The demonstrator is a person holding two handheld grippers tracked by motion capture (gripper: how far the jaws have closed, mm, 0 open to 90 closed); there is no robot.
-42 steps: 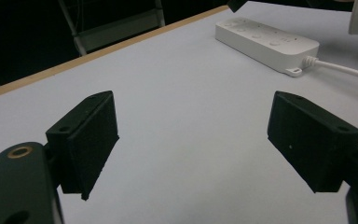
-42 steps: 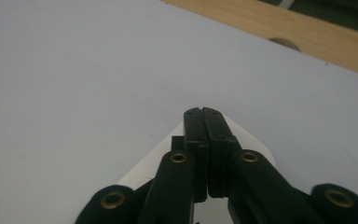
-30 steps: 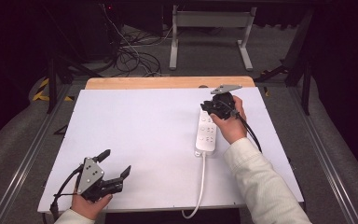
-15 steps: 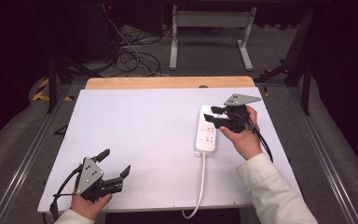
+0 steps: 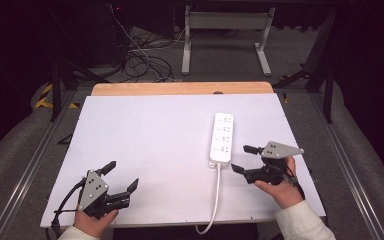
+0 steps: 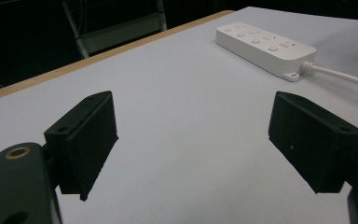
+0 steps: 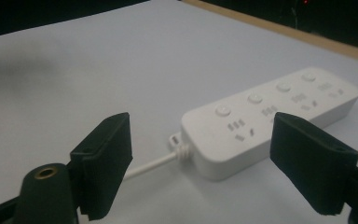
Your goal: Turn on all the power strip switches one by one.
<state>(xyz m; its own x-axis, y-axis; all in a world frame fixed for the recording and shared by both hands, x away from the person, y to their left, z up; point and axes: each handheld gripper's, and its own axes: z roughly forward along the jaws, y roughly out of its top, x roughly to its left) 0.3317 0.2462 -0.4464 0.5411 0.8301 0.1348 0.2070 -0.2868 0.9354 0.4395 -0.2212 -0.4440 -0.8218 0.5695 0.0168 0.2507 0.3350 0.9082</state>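
A white power strip (image 5: 221, 139) lies flat on the white bench (image 5: 145, 145), right of the middle, its long axis running from the near side toward the far edge. Its top faces up and shows four round buttons in a row (each beside a set of socket slots). A white cord (image 5: 214, 200) leaves its near end through a ribbed collar and runs over the bench's near edge. Nothing touches the strip.
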